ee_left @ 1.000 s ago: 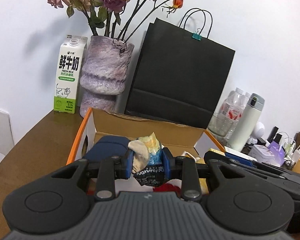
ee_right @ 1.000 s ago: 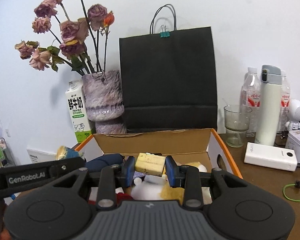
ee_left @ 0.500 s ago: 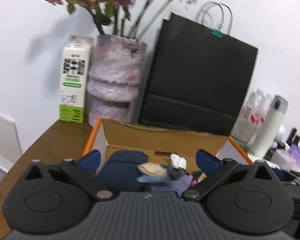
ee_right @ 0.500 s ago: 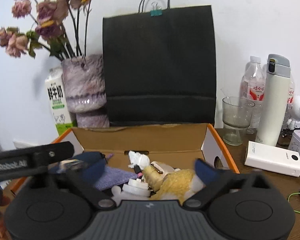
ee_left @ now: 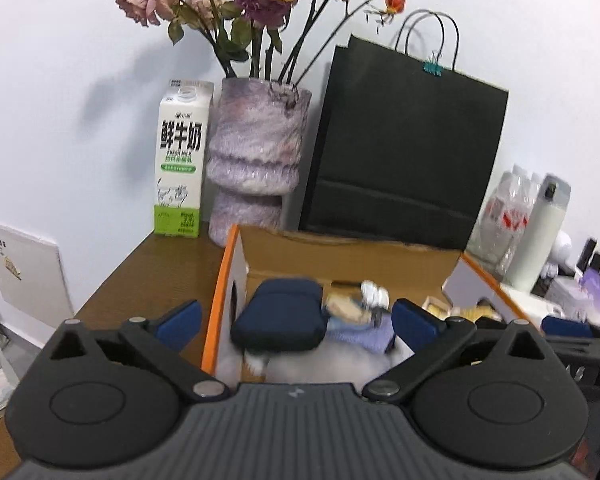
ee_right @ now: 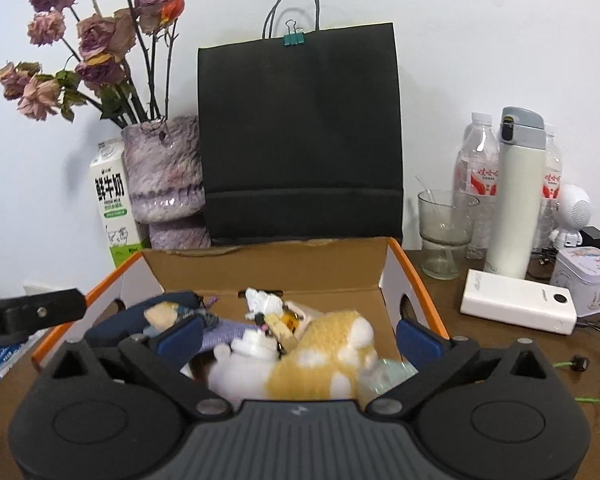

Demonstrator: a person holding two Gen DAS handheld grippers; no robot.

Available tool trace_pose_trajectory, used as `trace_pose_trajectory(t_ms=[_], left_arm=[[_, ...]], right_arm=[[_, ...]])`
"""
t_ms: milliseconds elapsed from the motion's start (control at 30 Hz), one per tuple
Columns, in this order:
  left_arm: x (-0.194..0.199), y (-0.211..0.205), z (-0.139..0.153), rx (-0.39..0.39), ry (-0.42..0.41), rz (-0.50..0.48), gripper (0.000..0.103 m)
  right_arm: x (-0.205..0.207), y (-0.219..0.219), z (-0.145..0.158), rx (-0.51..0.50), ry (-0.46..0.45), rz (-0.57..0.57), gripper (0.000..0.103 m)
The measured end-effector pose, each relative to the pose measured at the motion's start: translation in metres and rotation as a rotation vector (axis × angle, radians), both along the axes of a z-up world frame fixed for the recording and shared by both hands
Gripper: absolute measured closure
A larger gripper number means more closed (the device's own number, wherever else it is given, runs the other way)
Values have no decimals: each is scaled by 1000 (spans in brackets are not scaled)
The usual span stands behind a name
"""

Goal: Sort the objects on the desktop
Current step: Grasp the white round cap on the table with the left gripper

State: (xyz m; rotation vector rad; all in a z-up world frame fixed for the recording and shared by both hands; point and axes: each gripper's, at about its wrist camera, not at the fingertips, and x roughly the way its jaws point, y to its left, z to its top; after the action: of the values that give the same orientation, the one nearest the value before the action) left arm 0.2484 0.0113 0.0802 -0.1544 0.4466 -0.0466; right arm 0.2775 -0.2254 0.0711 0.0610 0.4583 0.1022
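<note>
An open cardboard box with orange-edged flaps sits on the brown desk. It holds a dark blue pouch, a snack packet, a lilac cloth, a white crumpled item and an orange-and-white plush toy. My left gripper is open and empty over the box's left side. My right gripper is open and empty just above the plush toy. The left gripper's body shows in the right wrist view.
A milk carton, a purple vase with dried roses and a black paper bag stand behind the box. To the right are a glass, water bottles, a white flask, a power bank, a tin and cables.
Both grippers opened. The left one let go of the snack packet and the right one let go of the yellow sponge-like block; both now lie in the box. Both grippers pulled back slightly.
</note>
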Motion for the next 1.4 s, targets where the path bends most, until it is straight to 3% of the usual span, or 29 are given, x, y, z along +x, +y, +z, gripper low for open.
trace_pose_trajectory(t_ms=[433, 600, 867, 933, 967, 1000, 1400], left_arm=[[-38, -24, -40, 99, 114, -38, 2], [-30, -36, -59, 122, 184, -39, 17], [-12, -47, -71, 95, 235, -34, 34], [-9, -52, -70, 119, 230, -29, 53], [-8, -54, -70, 127, 228, -36, 67], [-8, -56, -70, 125, 228, -40, 74], [-36, -45, -52, 42, 170, -69, 74]], right_arm=[[-50, -13, -21, -64, 69, 36, 0], [-55, -13, -39, -83, 133, 75, 0], [-45, -20, -50, -23, 170, 57, 0], [-44, -21, -51, -20, 170, 54, 0], [-44, -21, -51, -19, 170, 54, 0], [-43, -21, -52, -17, 170, 54, 0], [-51, -17, -45, -32, 130, 67, 0]])
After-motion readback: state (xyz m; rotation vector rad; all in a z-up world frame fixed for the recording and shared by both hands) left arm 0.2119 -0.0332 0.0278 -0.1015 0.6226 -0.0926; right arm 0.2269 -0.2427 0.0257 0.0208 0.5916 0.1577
